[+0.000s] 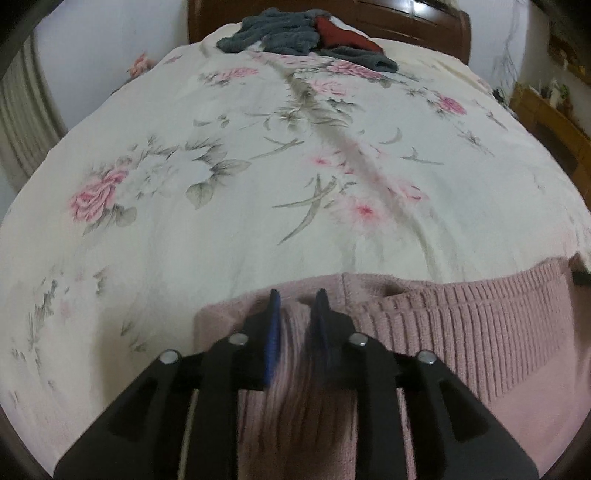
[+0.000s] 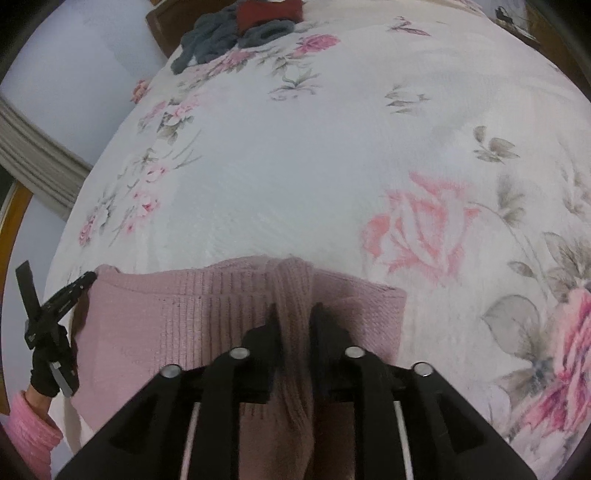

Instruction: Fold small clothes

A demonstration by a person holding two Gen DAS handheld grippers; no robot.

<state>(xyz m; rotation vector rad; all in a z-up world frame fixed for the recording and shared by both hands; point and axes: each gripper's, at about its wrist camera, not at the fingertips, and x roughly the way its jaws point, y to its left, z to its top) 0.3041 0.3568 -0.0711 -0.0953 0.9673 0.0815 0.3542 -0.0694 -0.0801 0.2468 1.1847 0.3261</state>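
Left wrist view. Pink knit garment: lies on the near edge of the floral bedspread, directly under and ahead of the left claw. Its ribbed band runs crosswise, away to the claw's right. Left claw: jaws narrowly apart with pink fabric bunched between them, judged clamped on the garment's left end. Grey and red clothes pile: at the far end of the bedspread, well apart from the garment.

Right wrist view. Pink knit garment: long axis crosswise, extending from the right claw toward the left one. Right claw: jaws close together, pinching a raised ridge of rib at the garment's right part. The left one touches the garment's far left corner. Judgement: both ends held; the next fold turns on carrying this crosswise edge evenly.
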